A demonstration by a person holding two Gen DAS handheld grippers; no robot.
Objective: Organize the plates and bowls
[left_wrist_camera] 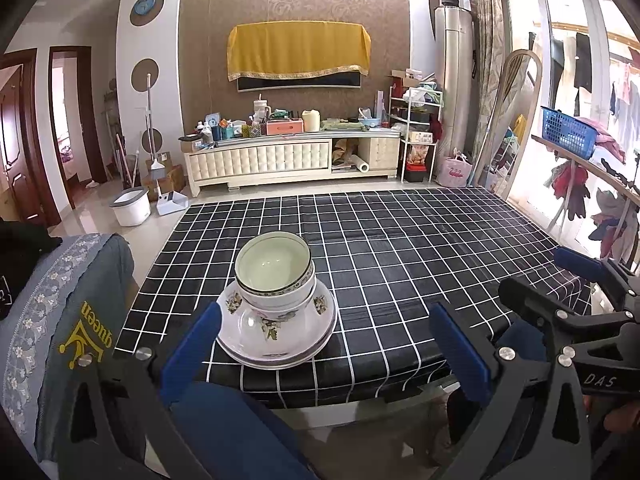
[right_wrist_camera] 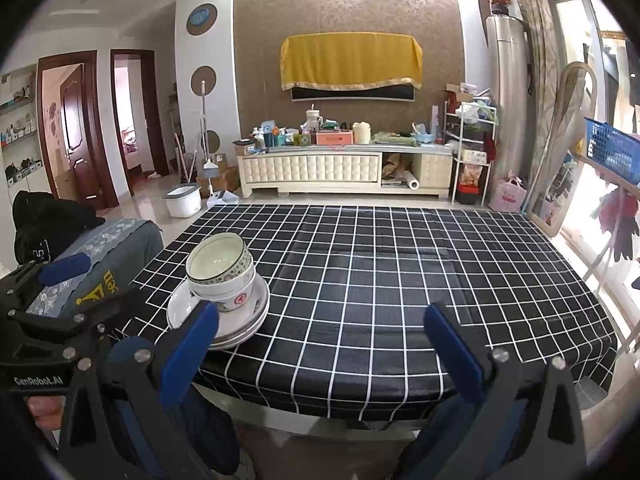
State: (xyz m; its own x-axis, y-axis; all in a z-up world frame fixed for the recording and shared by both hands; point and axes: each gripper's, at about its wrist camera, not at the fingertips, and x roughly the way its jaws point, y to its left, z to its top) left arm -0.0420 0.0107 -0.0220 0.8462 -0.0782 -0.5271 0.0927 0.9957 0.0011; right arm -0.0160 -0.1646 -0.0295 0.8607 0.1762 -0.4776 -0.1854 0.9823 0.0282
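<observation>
The bowls point(left_wrist_camera: 276, 276) are stacked on the plates point(left_wrist_camera: 280, 336) to save room, just ahead of the left tongs point(left_wrist_camera: 326, 346). Both tongs are held apart and empty; the right tongs point(right_wrist_camera: 324, 344) are kept beside the pile.

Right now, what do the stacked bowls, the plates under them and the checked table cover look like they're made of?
Bowls: likely glazed ceramic or porcelain; glossy white with printed rim bands and floral decals.
Plates: apparently the same glazed ware; shiny white, flower prints, thin dark edge line.
Table cover: probably vinyl or oilcloth, maybe coated fabric; black with white grid, a smooth sheen and soft creases.
</observation>
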